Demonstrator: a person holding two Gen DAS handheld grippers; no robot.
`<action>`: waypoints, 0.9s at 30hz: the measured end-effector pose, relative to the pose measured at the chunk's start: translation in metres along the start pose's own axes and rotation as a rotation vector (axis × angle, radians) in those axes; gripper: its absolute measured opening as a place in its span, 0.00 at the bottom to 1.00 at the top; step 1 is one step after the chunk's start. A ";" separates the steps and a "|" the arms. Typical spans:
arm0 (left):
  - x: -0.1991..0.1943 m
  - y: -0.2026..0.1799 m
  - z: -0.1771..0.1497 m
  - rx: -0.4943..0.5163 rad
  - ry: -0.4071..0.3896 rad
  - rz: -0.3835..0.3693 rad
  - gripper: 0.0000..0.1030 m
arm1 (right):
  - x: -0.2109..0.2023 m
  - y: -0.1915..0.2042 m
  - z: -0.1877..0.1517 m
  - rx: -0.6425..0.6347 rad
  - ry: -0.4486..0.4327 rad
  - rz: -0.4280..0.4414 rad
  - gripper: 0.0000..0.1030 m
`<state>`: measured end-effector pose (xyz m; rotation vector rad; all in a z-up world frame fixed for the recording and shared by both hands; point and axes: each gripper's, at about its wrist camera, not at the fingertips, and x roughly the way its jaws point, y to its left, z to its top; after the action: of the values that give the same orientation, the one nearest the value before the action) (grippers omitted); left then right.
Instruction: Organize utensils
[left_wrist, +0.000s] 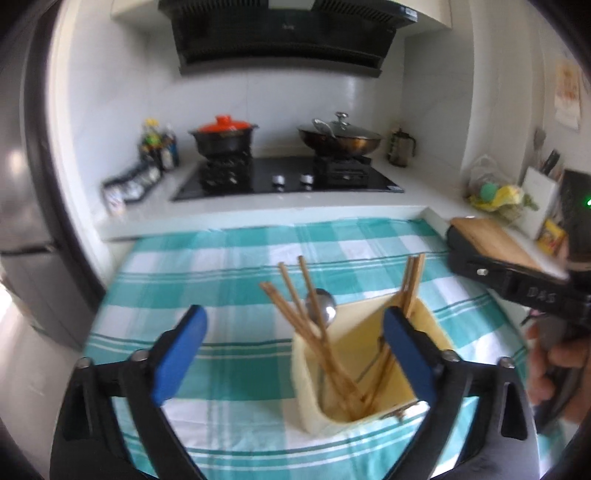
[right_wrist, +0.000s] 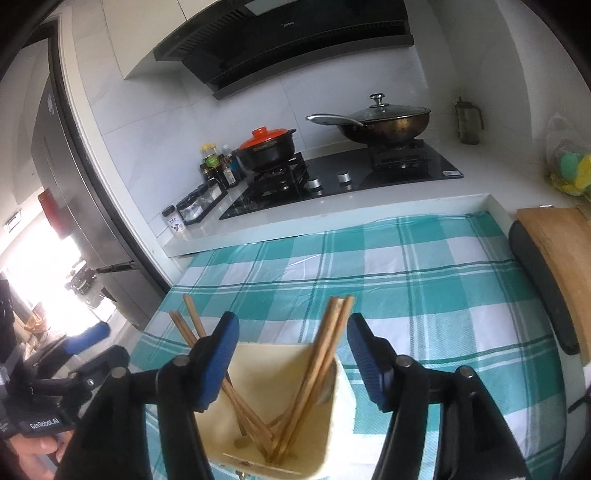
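A cream utensil holder (left_wrist: 314, 391) stands on the teal checked cloth (left_wrist: 229, 266). It holds several wooden chopsticks (left_wrist: 295, 306) and a metal spoon (left_wrist: 322, 307). My left gripper (left_wrist: 291, 354) is open and empty, just in front of the holder, its right finger at the holder's right wall. In the right wrist view the holder (right_wrist: 280, 406) with chopsticks (right_wrist: 325, 354) sits right below my right gripper (right_wrist: 293, 363), which is open and empty. The right gripper's body (left_wrist: 517, 284) shows at the right of the left wrist view.
A gas hob (left_wrist: 288, 177) on the white counter carries a red-lidded pot (left_wrist: 223, 138) and a wok with a glass lid (left_wrist: 340, 138). Condiment bottles (left_wrist: 159, 147) stand left. A wooden cutting board (right_wrist: 554, 266) lies at the cloth's right. A fridge (right_wrist: 74, 206) stands left.
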<state>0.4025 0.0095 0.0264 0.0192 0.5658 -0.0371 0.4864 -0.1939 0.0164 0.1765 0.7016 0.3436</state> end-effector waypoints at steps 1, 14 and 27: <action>-0.009 -0.006 -0.005 0.027 -0.026 0.045 0.99 | -0.010 0.001 -0.006 -0.015 -0.006 -0.024 0.70; -0.084 -0.037 -0.048 0.076 -0.087 0.191 1.00 | -0.123 0.046 -0.074 -0.135 -0.046 -0.133 0.88; -0.124 -0.038 -0.076 0.051 -0.055 0.185 1.00 | -0.175 0.080 -0.112 -0.224 -0.096 -0.261 0.99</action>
<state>0.2552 -0.0229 0.0285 0.1198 0.5061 0.1272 0.2683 -0.1790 0.0591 -0.1104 0.5787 0.1602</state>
